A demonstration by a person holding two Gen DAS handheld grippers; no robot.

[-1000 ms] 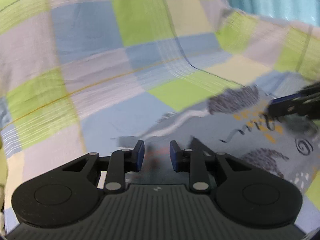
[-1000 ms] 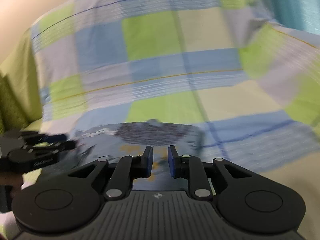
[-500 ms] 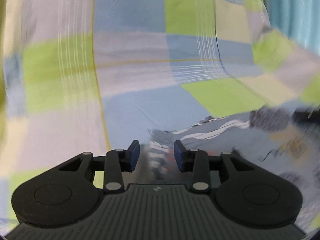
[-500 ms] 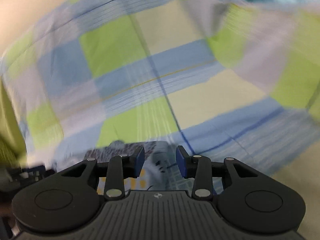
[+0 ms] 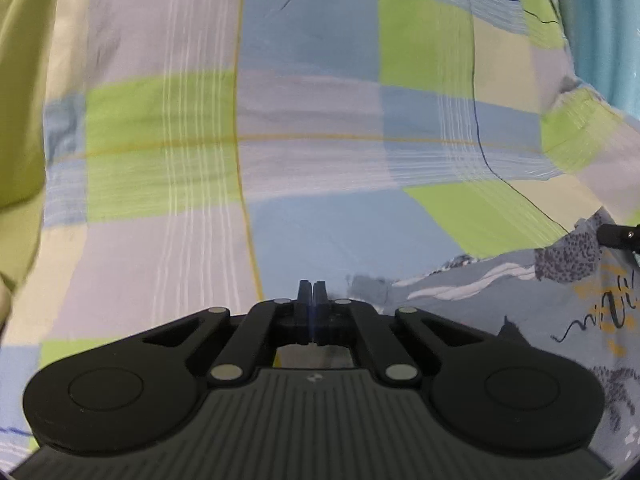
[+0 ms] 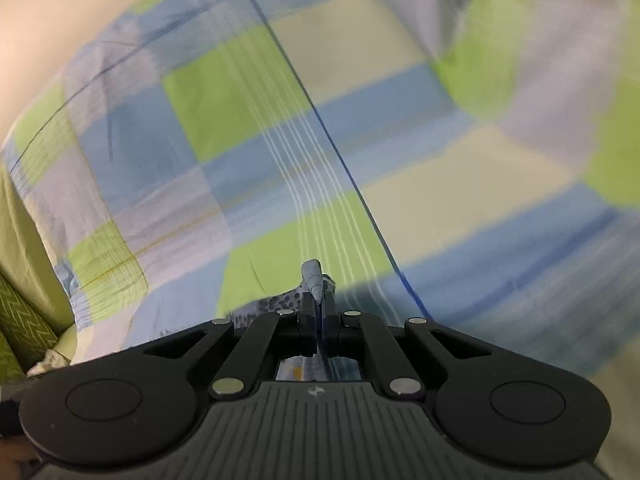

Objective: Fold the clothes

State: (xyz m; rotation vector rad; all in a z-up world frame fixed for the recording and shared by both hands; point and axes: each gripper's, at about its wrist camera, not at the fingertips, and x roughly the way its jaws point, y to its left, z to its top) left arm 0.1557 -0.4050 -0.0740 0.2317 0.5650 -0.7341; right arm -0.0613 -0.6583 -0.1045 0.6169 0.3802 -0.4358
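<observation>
While both views are fisheye and the right one is pretty smeared, you can still make out the basics. Left gripper (image 5: 311, 286) has its jaws pressed fully together, tips resting low over the checked bedsheet (image 5: 312, 120). I honestly can't tell if any cloth is pinched in there; the pads look flush against each other, and the garment's edge sits just to the right of the tips. That garment (image 5: 520, 320) is a grey-blue piece with white wavy stripes, dark speckled patches and some orange and black scribble print, lying on the bed and spreading off to the right of this gripper. Far right edge of that view, a bit of the other gripper's black body pokes in over the garment.

Right gripper (image 6: 319, 300) is clamped on the garment (image 6: 312, 276): a little nub of grey-blue fabric sticks up past the tips, with speckled print trailing off to the left of them and more cloth visible under the jaws. Ahead of it is just sheet, green, blue and cream squares. Far left there's a green pillow (image 6: 20, 336) with a zigzag pattern.
</observation>
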